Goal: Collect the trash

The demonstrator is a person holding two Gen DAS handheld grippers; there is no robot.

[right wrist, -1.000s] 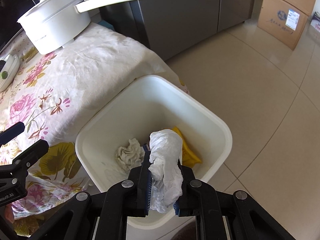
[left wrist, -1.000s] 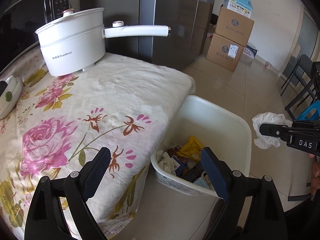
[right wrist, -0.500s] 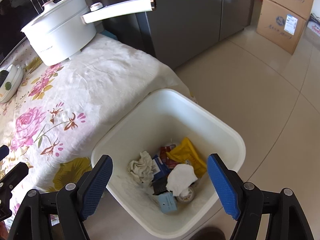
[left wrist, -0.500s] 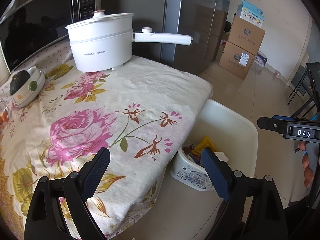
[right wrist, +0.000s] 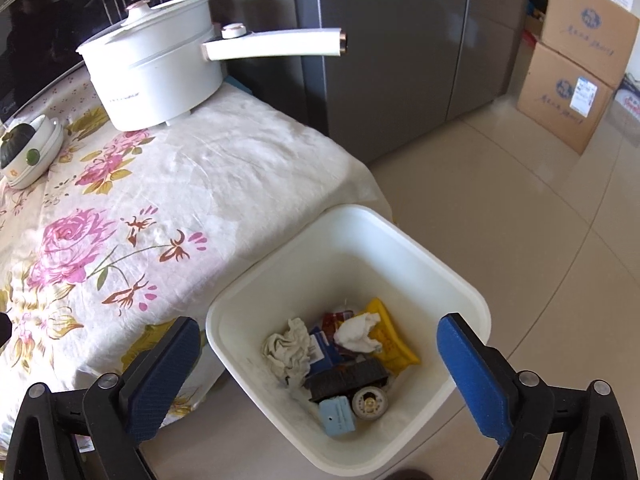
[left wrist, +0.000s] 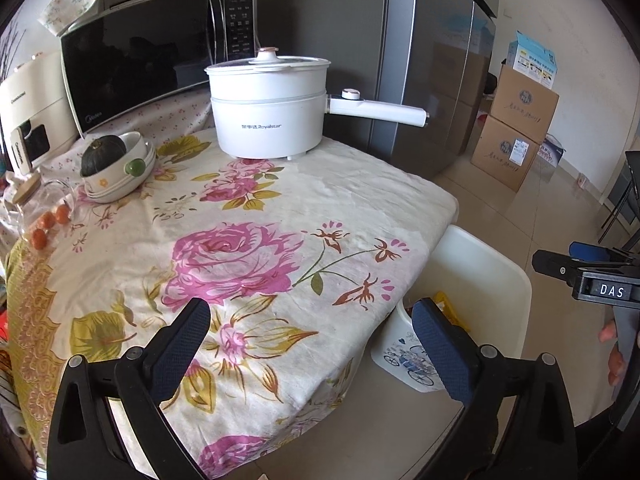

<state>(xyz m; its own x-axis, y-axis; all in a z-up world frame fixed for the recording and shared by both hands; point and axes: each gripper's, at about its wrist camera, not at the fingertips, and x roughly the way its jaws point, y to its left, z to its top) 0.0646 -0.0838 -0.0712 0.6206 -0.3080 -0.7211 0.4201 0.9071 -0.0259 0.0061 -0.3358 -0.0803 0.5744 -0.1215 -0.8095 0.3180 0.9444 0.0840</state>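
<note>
A white trash bin (right wrist: 460, 280) stands on the floor against the table's corner; it also shows in the left wrist view (left wrist: 504, 272). It holds several pieces of trash, among them a crumpled white tissue (right wrist: 358, 334), a grey rag (right wrist: 288, 350) and a yellow wrapper (right wrist: 390, 340). My right gripper (right wrist: 320, 368) is open and empty, above the bin's near side. My left gripper (left wrist: 310, 350) is open and empty, over the front corner of the floral tablecloth (left wrist: 240, 240). The right gripper's side shows at the right edge of the left wrist view (left wrist: 592, 276).
On the table stand a white electric pot (left wrist: 268, 108) with a long handle, a bowl with a green squash (left wrist: 116, 168), a glass jar (left wrist: 40, 208) and a microwave (left wrist: 152, 60). A grey fridge (right wrist: 400, 40) and cardboard boxes (left wrist: 516, 128) stand beyond.
My right gripper opened and dropped the white tissue into the bin, then pulled back. My left gripper drew back and left from the bin toward the table.
</note>
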